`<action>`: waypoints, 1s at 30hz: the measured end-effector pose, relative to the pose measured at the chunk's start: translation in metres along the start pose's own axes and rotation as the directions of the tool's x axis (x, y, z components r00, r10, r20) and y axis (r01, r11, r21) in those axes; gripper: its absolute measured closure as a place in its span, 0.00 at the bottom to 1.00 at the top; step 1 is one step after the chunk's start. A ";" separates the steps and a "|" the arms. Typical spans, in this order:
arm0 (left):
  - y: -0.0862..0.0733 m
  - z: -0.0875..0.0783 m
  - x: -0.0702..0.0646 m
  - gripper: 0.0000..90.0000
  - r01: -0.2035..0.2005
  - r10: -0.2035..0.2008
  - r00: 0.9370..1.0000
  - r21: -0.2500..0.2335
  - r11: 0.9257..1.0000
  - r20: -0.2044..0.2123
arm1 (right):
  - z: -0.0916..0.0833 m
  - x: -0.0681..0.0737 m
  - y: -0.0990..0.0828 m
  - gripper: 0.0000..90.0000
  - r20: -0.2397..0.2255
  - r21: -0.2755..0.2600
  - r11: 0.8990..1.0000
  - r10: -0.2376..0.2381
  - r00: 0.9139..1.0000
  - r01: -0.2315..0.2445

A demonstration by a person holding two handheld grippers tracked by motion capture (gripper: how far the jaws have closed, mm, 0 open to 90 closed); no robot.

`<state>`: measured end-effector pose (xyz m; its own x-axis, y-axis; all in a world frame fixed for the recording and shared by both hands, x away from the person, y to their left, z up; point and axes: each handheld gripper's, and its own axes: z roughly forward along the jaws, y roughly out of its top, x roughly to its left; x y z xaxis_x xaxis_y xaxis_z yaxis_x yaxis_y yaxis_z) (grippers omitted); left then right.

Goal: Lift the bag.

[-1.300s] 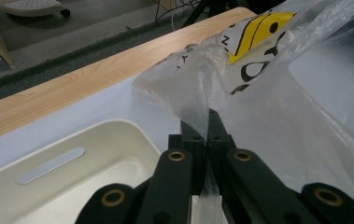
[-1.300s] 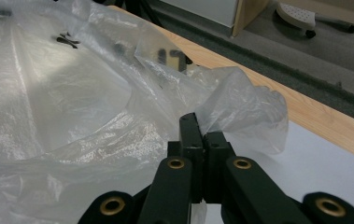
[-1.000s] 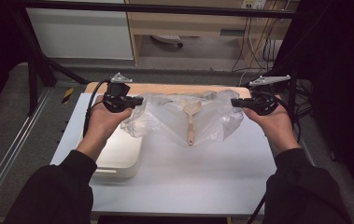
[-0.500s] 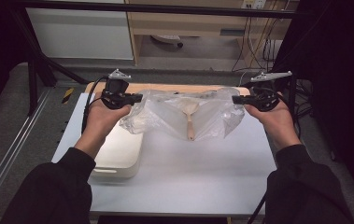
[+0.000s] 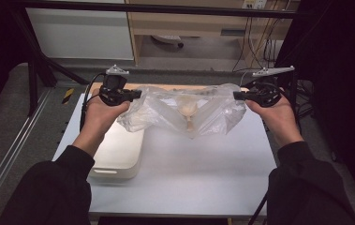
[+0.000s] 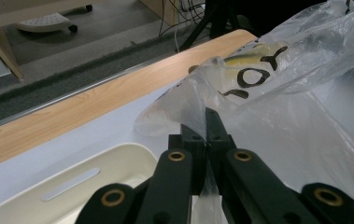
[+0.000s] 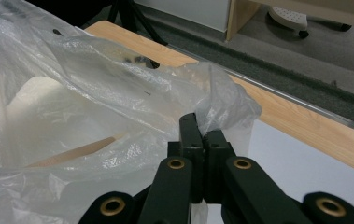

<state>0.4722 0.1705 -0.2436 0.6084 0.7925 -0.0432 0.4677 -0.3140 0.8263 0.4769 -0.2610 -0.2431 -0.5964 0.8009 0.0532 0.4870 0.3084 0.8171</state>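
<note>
A clear plastic bag (image 5: 184, 112) hangs stretched between my two grippers above the white table (image 5: 189, 173). Inside it lies a pale wooden spoon (image 5: 188, 115), bowl toward the far side, also seen through the film as the spoon (image 7: 39, 112). My left gripper (image 5: 135, 94) is shut on the bag's left edge; the film of the bag (image 6: 277, 121) is pinched between its jaws (image 6: 206, 122). My right gripper (image 5: 237, 95) is shut on the bag's right edge (image 7: 221, 105), its jaws closed on the crumpled film (image 7: 198, 125). Black printed letters (image 6: 254, 70) show on the bag.
A cream plastic tray (image 5: 119, 154) sits on the table's left, under the left forearm, seen also as the tray's rim (image 6: 72, 179). A wooden strip (image 6: 72, 112) runs along the table's far edge. Cables and furniture legs stand beyond on the grey floor.
Both hands have lifted the bag's edges slightly and moved a little farther from me; the bag stays stretched between them with the spoon inside.
</note>
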 end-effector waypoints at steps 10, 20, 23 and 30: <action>0.009 -0.009 0.006 1.00 0.011 -0.012 1.000 -0.028 1.000 -0.012 | -0.006 -0.004 0.012 1.00 0.005 -0.019 1.000 0.001 1.000 0.000; 0.020 -0.019 0.012 1.00 0.013 -0.014 1.000 -0.053 0.999 -0.023 | -0.015 -0.009 0.020 1.00 0.002 -0.041 0.999 0.010 1.000 -0.010; 0.024 -0.020 0.013 1.00 0.007 -0.009 0.999 -0.056 0.998 -0.033 | -0.018 -0.010 0.024 1.00 -0.002 -0.052 0.999 0.016 1.000 -0.016; 0.032 -0.022 0.014 1.00 -0.001 -0.003 0.999 -0.079 0.997 -0.046 | -0.022 -0.011 0.034 1.00 0.004 -0.064 0.998 0.015 1.000 -0.015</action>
<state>0.4816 0.1830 -0.2049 0.5766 0.8168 -0.0194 0.4150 -0.2723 0.8681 0.4861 -0.2709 -0.2031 -0.5863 0.8076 0.0633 0.4541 0.2630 0.8513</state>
